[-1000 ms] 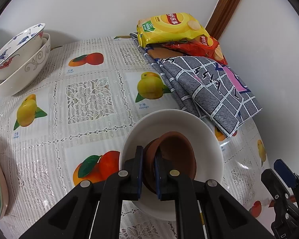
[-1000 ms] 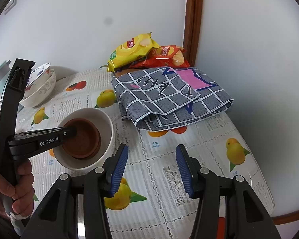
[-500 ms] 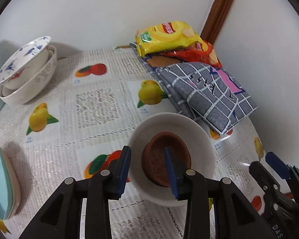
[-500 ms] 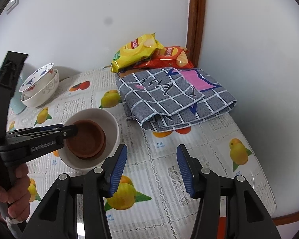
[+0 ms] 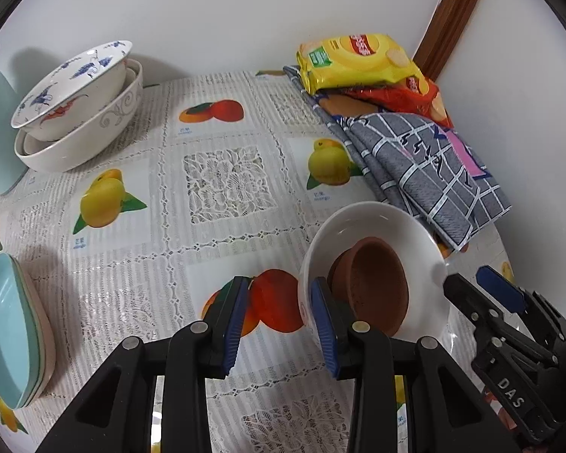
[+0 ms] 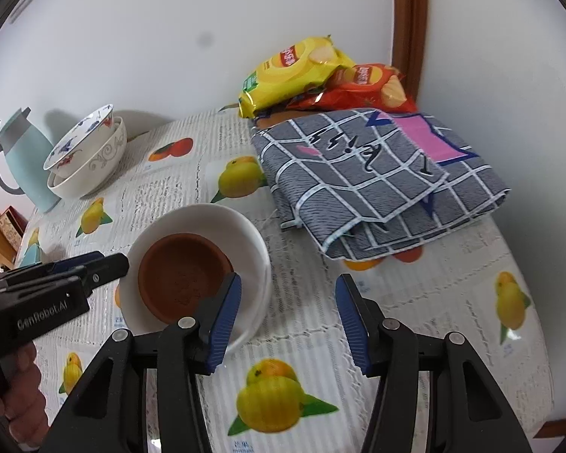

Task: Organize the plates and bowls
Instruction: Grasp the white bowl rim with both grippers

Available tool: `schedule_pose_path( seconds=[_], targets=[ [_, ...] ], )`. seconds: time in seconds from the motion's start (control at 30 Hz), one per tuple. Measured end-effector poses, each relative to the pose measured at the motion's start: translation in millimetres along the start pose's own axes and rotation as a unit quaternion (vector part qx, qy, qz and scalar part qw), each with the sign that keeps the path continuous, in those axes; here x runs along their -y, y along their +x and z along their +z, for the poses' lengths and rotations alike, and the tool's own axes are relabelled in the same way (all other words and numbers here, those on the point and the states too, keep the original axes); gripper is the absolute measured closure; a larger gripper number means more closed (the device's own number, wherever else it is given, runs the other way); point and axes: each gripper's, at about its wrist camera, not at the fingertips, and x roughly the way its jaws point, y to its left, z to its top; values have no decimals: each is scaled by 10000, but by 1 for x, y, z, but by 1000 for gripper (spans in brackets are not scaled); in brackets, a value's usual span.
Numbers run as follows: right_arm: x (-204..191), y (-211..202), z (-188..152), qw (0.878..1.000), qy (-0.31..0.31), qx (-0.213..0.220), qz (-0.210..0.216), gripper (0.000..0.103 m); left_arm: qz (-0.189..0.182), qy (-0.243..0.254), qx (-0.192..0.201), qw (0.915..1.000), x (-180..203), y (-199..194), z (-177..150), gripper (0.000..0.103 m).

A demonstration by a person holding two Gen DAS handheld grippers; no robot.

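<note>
The left claw [image 5: 281, 324] has let go of the brown bowl [image 5: 373, 287] and stands apart, so next the half-open, empty right claw [image 6: 286, 319] likely grabs the white bowl [image 6: 245, 234].

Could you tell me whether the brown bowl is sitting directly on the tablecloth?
No, the brown bowl sits inside the white bowl, which itself rests on the tablecloth.

The left gripper [image 5: 281, 319], clamped on the brown bowl's [image 5: 377, 287] rim 1 second ago, now stands with jaws apart and empty, drawn back beside the white bowl [image 5: 426, 241] that holds it. The right gripper [image 6: 288, 321] has closed in on the white bowl, jaws parted, its left finger [image 6: 226, 317] over the near rim.
</note>
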Motion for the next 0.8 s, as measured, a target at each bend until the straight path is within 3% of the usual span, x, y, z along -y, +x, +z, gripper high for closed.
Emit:
schedule_pose_path(
  seconds=[0.27, 0.8],
  targets=[
    [-6, 23, -1, 9993, -52, -332, -169, 63, 98, 114, -214, 9997, 4, 19, 1, 70],
    [-3, 47, 3, 9978, 1, -624, -205, 63, 421, 370, -357, 9978, 12, 38, 7, 71]
  ],
)
